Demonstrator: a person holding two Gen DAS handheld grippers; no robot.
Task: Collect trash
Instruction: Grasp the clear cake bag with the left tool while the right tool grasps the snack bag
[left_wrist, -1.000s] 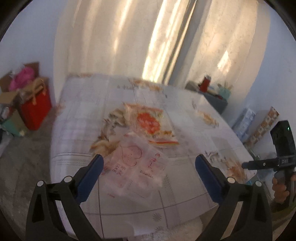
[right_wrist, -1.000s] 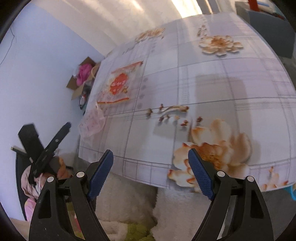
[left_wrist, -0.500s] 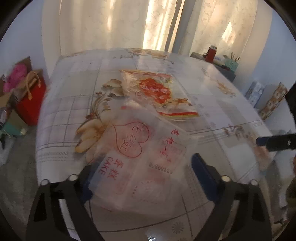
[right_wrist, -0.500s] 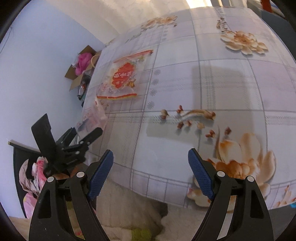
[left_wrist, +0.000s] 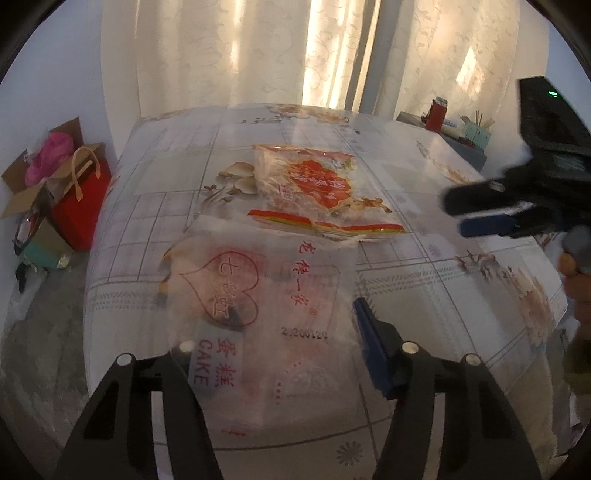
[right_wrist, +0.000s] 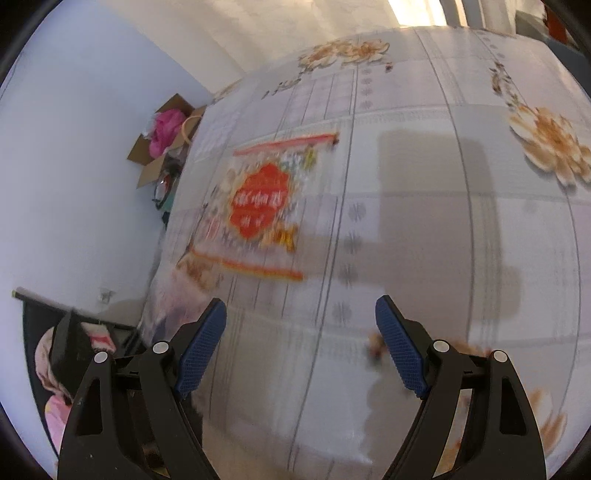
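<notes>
Closing in just now, the left claw (left_wrist: 273, 354) has the clear cake bag (left_wrist: 258, 295) between its blue pads at the near edge of the counter (left_wrist: 424, 280), though the film hides one pad, so a firm pinch is only likely. Beyond it lies the red-labelled snack wrapper (left_wrist: 317, 188). Released and empty, the right claw (right_wrist: 301, 349) hangs above the floral counter, just short of that wrapper.

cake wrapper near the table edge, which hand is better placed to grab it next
Left. The left gripper has the clear cake wrapper between its jaws, which have just been closing on it. The right gripper stands open over bare tablecloth, nearer the red snack bag.
</notes>
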